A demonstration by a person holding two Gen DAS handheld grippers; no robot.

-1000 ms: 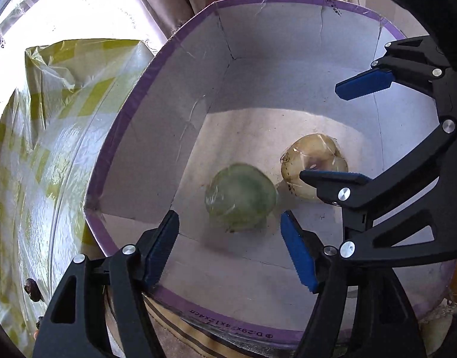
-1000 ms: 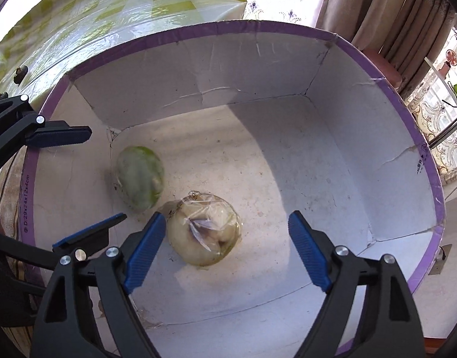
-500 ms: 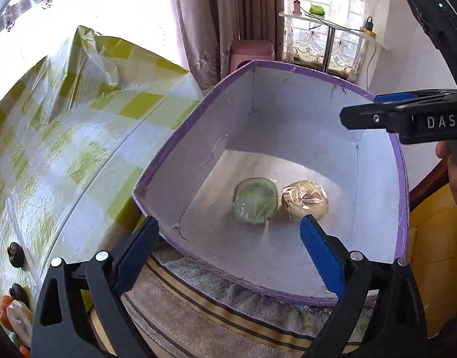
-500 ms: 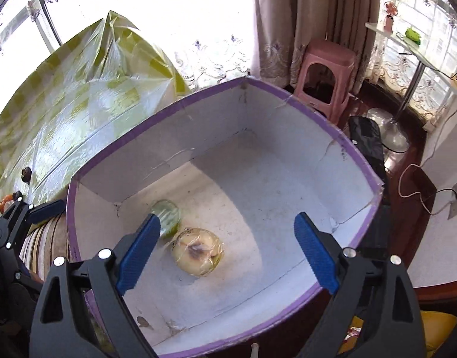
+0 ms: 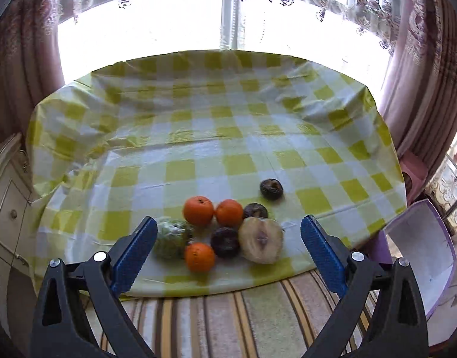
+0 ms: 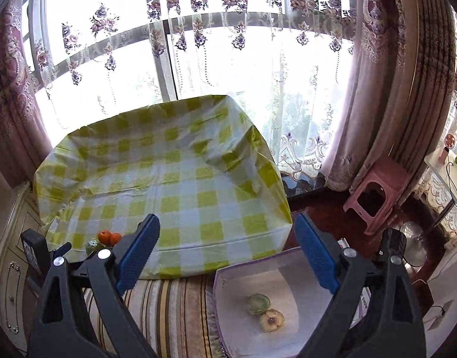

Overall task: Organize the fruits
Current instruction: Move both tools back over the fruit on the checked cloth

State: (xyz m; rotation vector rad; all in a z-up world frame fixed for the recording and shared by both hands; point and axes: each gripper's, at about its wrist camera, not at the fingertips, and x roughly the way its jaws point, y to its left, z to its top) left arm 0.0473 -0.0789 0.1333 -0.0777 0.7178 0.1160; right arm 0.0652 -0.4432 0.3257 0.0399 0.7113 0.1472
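On the green-checked tablecloth (image 5: 228,137) lies a cluster of fruit: three oranges (image 5: 198,210), three dark round fruits (image 5: 225,241), a wrapped pale fruit (image 5: 260,244) and a wrapped green fruit (image 5: 171,238). My left gripper (image 5: 228,252) is open and empty, just short of the cluster. My right gripper (image 6: 227,252) is open and empty, high above the purple-rimmed white box (image 6: 225,280). The box holds a wrapped green fruit (image 6: 258,303) and a wrapped pale fruit (image 6: 272,319).
The box (image 5: 419,238) stands to the right of the table on a striped cloth (image 5: 228,322). A pink stool (image 6: 374,200) and a fan stand right of the table. A cream cabinet (image 5: 4,208) is at the left. Curtains and a window lie behind.
Both grippers have risen out of the box and pulled back. The left one has swung left to face the fruit on the table. The two wrapped fruits stay in the box.
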